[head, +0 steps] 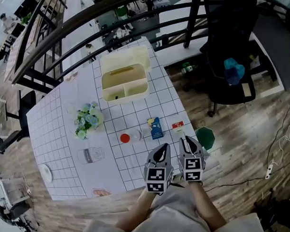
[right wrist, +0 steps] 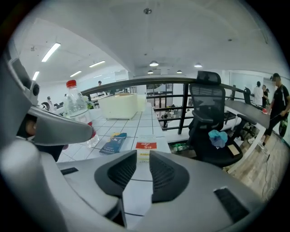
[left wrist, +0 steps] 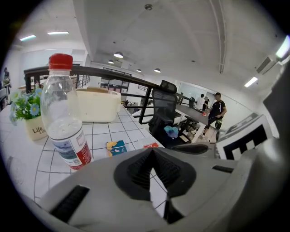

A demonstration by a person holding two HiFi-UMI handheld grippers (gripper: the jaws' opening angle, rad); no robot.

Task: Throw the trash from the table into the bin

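Nearest me, the person's two forearms reach in over the near edge of the surface [head: 65,139], which is covered with a white grid-lined cloth. Each hand carries one gripper, and the two grippers are side by side.

The left gripper [head: 162,148] has its jaws pressed together at the tips, with nothing between them. The right gripper [head: 186,140] has its jaws a narrow gap apart, also with nothing in them. Only the cloth shows through that gap.

Just ahead of the right gripper lies one red-and-white packet [head: 177,126], near the right-hand edge of the surface. Beside it, to the left, lies one blue packet [head: 156,128]. Further left stands one clear plastic bottle [head: 134,136] with a red cap. It is upright and apart from both packets. None of the three is touched by either gripper.

One green bin [head: 206,137] stands on the wooden floor, just off the right edge of the surface and close to the right gripper.

Away to the left are three more things. One flat clear packet [head: 91,154] has a printed label, one small white disc [head: 46,173] sits near the corner, and one pinkish wrapper [head: 101,191] lies at the near edge.

Further in stands one small pot of blue and white flowers [head: 88,119]. Beyond it is one cream box [head: 125,83] with compartments, and a second cream container [head: 126,59] sits just behind that.

Past the far edge runs a dark railing [head: 132,23]. To the right of it is one black office chair [head: 228,48] with something blue on its seat.
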